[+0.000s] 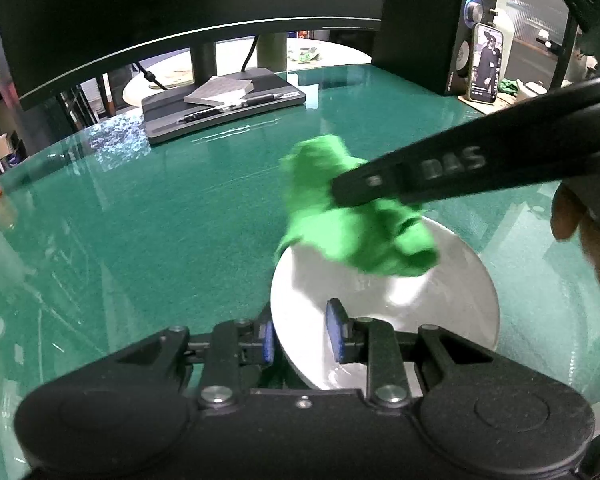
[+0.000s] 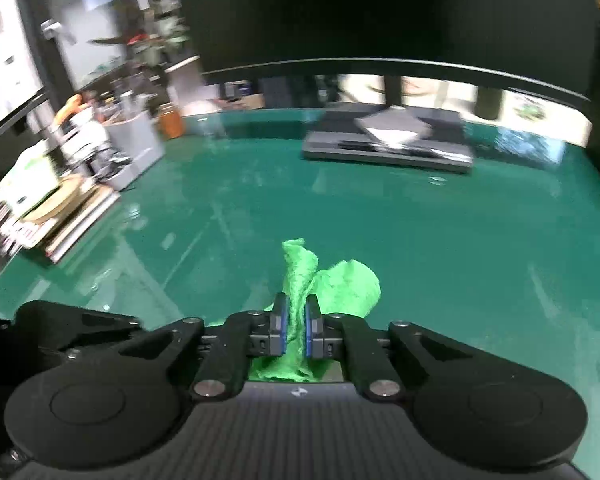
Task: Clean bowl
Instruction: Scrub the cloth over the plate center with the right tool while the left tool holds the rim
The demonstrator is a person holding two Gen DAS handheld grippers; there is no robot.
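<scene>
A white bowl (image 1: 440, 304) is tilted up on the green table top, and my left gripper (image 1: 302, 334) is shut on its near rim, one blue pad inside and one outside. A crumpled bright green cloth (image 1: 352, 220) lies over the bowl's far rim and inner wall. The right gripper's black finger reaches in from the right and ends on that cloth. In the right wrist view my right gripper (image 2: 296, 330) is shut on the green cloth (image 2: 340, 284), which bunches up between and beyond the blue pads. The bowl is hidden in that view.
A monitor stand base (image 1: 220, 104) with pens and a notepad sits at the back of the table (image 1: 160, 220). A phone (image 1: 486, 64) leans by a black box at the back right. Stacked books and clutter (image 2: 52, 208) line the table's left edge. A person's hand (image 1: 580, 232) shows at right.
</scene>
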